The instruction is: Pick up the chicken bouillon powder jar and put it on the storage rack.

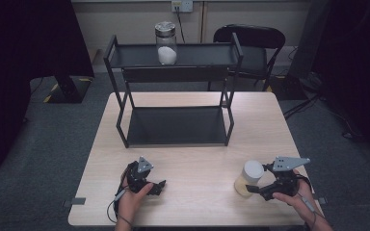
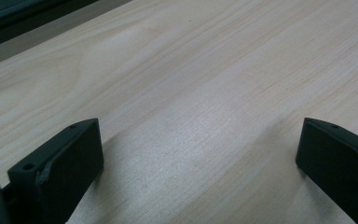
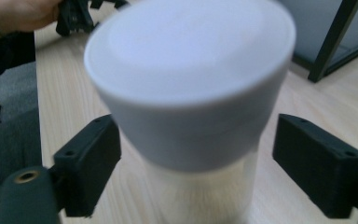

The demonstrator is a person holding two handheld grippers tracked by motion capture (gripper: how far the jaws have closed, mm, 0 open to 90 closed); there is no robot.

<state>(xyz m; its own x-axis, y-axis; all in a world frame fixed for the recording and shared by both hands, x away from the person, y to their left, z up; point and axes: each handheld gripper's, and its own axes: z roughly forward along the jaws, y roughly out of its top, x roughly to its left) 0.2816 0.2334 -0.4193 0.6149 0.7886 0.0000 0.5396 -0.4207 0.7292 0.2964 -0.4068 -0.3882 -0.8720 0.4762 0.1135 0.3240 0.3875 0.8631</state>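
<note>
- High view: right gripper (image 1: 253, 188) sits at the near right of the counter (image 1: 188, 154), jaws either side of a small jar (image 1: 248, 178) with a white lid. Jar stands upright on the counter, well apart from the black metal shelf rack (image 1: 176, 96) at the far side.
- High view: left gripper (image 1: 160, 185) rests low at the near left, nothing near it. A second jar (image 1: 166, 42), clear glass with a metal lid and white powder inside, stands on the rack's top shelf.
- Left gripper view: jaws wide apart, nothing between them, just pale wood grain of the counter, smooth and matte.
- Right gripper view: jar's lid (image 3: 191, 70) is a smooth, wide white cap, flared broader than the clear body (image 3: 200, 196) below. Body looks glossy and cylindrical, pale contents; blurred, so can't say what's in it.
- Right gripper view: jaws partly closed, bracketing the jar just below the lid. A gap shows on both sides, wider on the right, so pads aren't pressing yet. Not held.
- Risk: uneven gaps. My guess is the left pad lands first and shoves the jar sideways or tips it.
- Risk: slick round wall, flat hard pads. Grip could slip or the jar could twist when lifted.
- Risk: the overhanging lid could catch the jaws if the gripper rises before clamping.
</note>
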